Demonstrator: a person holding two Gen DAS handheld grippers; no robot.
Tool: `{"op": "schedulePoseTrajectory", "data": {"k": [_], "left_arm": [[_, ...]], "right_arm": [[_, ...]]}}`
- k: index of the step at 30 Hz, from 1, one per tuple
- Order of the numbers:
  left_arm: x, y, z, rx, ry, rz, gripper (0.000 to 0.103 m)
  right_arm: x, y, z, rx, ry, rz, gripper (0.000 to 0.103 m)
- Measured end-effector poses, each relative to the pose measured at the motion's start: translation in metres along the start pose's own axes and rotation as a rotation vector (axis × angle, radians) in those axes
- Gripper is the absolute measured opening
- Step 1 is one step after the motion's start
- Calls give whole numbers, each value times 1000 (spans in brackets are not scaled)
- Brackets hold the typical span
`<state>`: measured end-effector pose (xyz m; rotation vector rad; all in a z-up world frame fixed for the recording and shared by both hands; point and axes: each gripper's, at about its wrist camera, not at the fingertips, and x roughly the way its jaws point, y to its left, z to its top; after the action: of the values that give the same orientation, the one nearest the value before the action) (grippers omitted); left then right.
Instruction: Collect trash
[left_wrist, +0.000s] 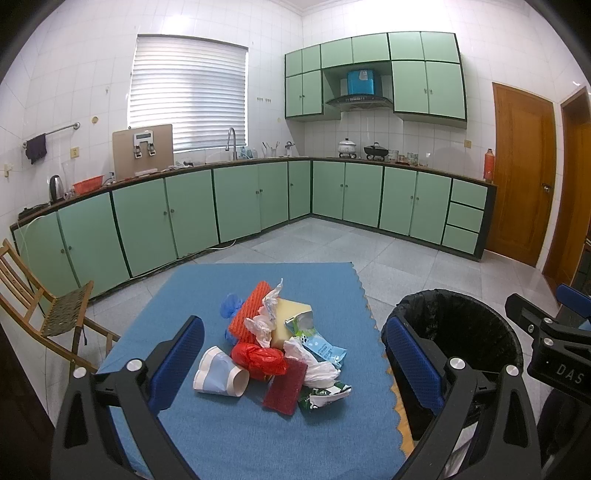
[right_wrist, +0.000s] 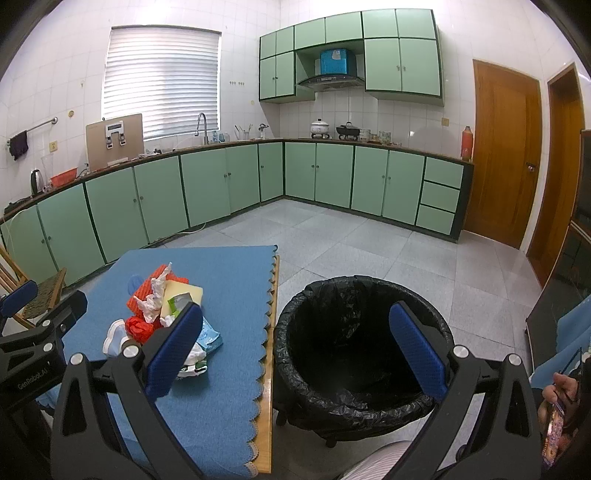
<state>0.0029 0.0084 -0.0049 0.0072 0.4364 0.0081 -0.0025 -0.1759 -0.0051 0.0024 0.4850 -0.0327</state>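
Note:
A heap of trash (left_wrist: 280, 343) lies on the blue tablecloth (left_wrist: 221, 424): a paper cup (left_wrist: 219, 376), a red plastic bag (left_wrist: 260, 360), an orange foam net (left_wrist: 249, 315), white crumpled bags (left_wrist: 314, 363), a yellow sponge (left_wrist: 290, 321) and wrappers. My left gripper (left_wrist: 295, 360) hovers open above the heap, holding nothing. My right gripper (right_wrist: 295, 345) is open and empty, over the gap between the table and the black-lined trash bin (right_wrist: 362, 354). The same heap (right_wrist: 162, 314) lies left of it, and the bin (left_wrist: 461, 332) stands right of the table.
A wooden folding chair (left_wrist: 48, 306) stands left of the table. Green cabinets (left_wrist: 258, 195) line the far walls, wooden doors (left_wrist: 524, 170) are at right. Grey tiled floor (right_wrist: 351, 243) stretches beyond the table. A person's hand (right_wrist: 561, 391) shows at the right edge.

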Motion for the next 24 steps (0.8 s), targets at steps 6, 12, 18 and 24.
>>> {"op": "schedulePoseTrajectory", "data": {"k": [6, 12, 18, 24], "left_arm": [[7, 1, -6, -4, 10, 2, 97], [13, 4, -8, -11, 25, 11, 97], [32, 19, -23, -8, 61, 51, 97], [57, 42, -45, 9, 88, 131, 97]], "right_arm": [[2, 0, -1, 0, 5, 2, 98], [14, 3, -5, -9, 29, 12, 98], [35, 14, -15, -15, 68, 42, 98], [70, 36, -33, -65, 107, 92, 98]]}}
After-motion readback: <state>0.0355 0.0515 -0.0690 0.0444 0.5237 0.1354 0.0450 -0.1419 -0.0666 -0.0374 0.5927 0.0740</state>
